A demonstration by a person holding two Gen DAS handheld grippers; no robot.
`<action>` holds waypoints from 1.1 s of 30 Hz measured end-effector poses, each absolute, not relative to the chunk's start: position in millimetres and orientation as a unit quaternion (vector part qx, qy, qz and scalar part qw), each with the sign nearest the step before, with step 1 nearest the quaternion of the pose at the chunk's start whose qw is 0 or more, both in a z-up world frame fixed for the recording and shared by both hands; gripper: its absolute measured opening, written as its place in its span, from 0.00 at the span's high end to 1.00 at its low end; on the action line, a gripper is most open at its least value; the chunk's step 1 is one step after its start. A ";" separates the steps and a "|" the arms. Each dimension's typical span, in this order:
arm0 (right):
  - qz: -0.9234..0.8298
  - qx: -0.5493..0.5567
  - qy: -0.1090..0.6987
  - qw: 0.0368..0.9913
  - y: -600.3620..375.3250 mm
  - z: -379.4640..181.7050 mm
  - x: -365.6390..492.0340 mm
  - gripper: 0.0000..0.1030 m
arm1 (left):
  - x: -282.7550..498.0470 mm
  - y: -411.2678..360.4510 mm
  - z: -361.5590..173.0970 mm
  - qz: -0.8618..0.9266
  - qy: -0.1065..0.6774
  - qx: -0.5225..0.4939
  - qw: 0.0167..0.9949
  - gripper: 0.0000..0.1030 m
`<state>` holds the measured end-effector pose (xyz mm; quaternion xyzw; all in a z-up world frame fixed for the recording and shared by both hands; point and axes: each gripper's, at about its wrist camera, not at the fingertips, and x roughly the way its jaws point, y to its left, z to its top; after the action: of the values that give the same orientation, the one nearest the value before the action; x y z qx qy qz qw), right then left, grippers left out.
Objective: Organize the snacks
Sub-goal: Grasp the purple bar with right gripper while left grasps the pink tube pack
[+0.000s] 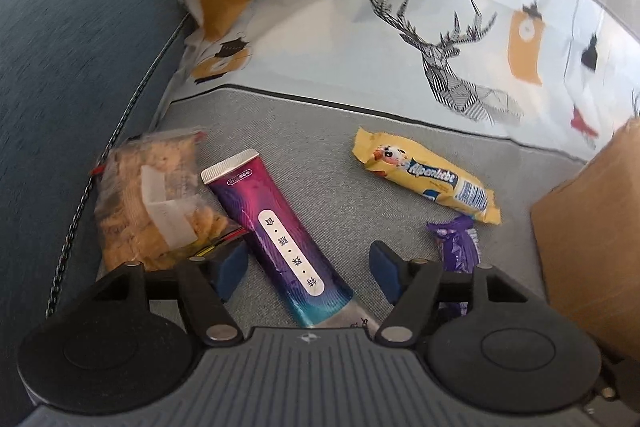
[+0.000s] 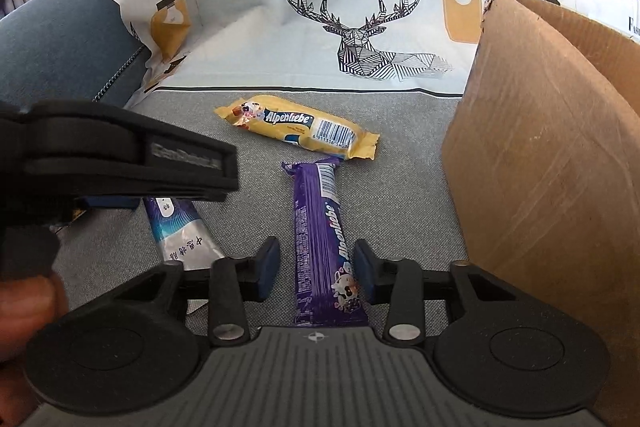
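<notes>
- On the grey cloth-covered tabletop (image 1: 320,155), seen from the left wrist, the left tongs (image 1: 308,269) hang wide open astride the lower half of a purple-to-teal gradient snack pouch (image 1: 280,235), pads clear of it on both sides.
- Step in hand, by my reading: lining up a pick of that pouch. The next move calls for sinking a little and closing squarely across its width before lifting.
- The pouch lies flat and slanted, crimped silver end away from the camera, a white label strip with dark characters along its face. It looks slick and may slide.
- To its left sits a clear bag of yellow-brown crackers (image 1: 148,199), touching the pouch's edge; to the right lie a yellow Alpenliebe candy roll (image 1: 424,175) and the tip of a purple one (image 1: 458,243). A cardboard box (image 1: 592,227) stands at far right, likely the destination.
- From the right wrist, the right tongs (image 2: 316,269) stand narrowly parted around the purple Alpenliebe candy roll (image 2: 320,235), pads just beside its sides; whether they already press it I cannot tell.
- The roll lies lengthwise toward the yellow roll (image 2: 296,127), their far ends nearly touching, cow mascot nearest the camera.
- The box (image 2: 540,167) rises just to the right, open top visible; a lift and short swing rightward would reach it.
</notes>
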<state>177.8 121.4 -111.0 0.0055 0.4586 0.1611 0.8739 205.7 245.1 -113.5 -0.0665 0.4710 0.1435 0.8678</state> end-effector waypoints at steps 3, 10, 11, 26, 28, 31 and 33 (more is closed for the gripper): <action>0.165 0.010 0.458 0.873 118.6 -109.2 178.1 0.82 | 206.5 237.5 -115.8 0.144 0.472 -0.033 0.869 0.37; 0.174 0.017 0.446 0.878 119.2 -101.6 173.3 0.83 | 204.0 234.5 -112.1 0.130 0.473 -0.019 0.871 0.73; 0.175 0.018 0.445 0.878 119.2 -100.4 172.5 0.83 | 203.4 234.2 -110.9 0.129 0.474 -0.019 0.871 0.78; 0.148 0.032 0.500 0.853 109.9 -103.0 169.7 0.78 | 189.8 242.3 -106.4 0.133 0.522 -0.021 0.842 0.66; 0.146 0.028 0.498 0.854 110.4 -104.1 169.7 0.77 | 190.3 238.8 -107.8 0.134 0.519 -0.005 0.844 0.66; 0.144 0.022 0.495 0.856 109.9 -106.4 170.6 0.77 | 190.4 235.5 -109.5 0.131 0.515 0.009 0.847 0.68; 0.145 0.019 0.493 0.858 110.4 -106.9 171.2 0.77 | 189.9 233.0 -109.8 0.124 0.513 0.015 0.849 0.75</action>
<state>171.2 110.4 -106.9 0.0185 0.4929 0.1452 0.8577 189.9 233.0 -109.8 0.0150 0.5130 0.1240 0.8493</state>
